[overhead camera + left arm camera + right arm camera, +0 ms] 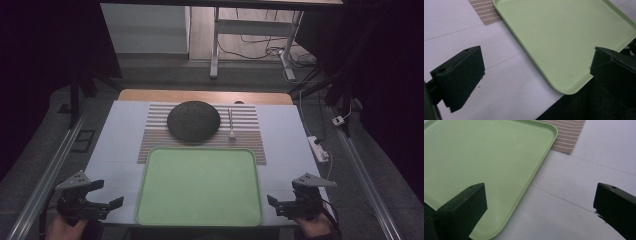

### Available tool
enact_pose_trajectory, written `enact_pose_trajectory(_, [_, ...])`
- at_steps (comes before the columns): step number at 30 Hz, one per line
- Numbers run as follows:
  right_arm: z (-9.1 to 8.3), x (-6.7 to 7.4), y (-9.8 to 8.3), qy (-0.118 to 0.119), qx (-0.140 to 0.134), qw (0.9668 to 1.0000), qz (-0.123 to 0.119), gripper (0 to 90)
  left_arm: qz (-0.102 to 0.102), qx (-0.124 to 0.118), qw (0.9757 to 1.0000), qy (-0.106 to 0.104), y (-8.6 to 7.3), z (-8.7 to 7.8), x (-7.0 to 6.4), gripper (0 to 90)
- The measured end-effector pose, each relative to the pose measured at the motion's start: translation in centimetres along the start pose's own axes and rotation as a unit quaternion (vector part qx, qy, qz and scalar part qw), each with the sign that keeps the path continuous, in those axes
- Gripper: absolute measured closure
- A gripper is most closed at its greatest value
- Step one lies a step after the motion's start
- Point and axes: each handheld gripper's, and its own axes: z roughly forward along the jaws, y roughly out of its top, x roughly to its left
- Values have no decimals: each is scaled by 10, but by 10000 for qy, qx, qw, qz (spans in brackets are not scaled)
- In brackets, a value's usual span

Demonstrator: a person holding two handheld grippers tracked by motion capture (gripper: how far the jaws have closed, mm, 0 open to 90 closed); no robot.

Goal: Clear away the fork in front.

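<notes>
A pale green tray (150, 170) lies empty at the table's near middle; its near left corner (564, 88) and its right edge (541, 165) appear in the gripper views. Behind it a dark round plate (193, 120) and a fork (231, 125) rest on a striped brown placemat (250, 135). My left gripper (110, 195) hovers at the tray's near left corner, jaws wide apart, nothing between them (536, 72). My right gripper (280, 202) stands open at the tray's near right corner, holding nothing (539, 202).
White sheets cover the table (285, 130), with a wooden strip (200, 95) at the far edge. Metal rails (45, 175) run along both sides. A power strip (319, 148) and cables lie at the right; desk legs (215, 50) stand beyond.
</notes>
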Motion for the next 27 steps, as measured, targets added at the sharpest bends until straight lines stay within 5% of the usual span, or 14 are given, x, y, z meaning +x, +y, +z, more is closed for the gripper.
enact_pose_trajectory(27, [7,0,3,225,343,9992,-32,0,17,110,9999,20,1,2,-1,0])
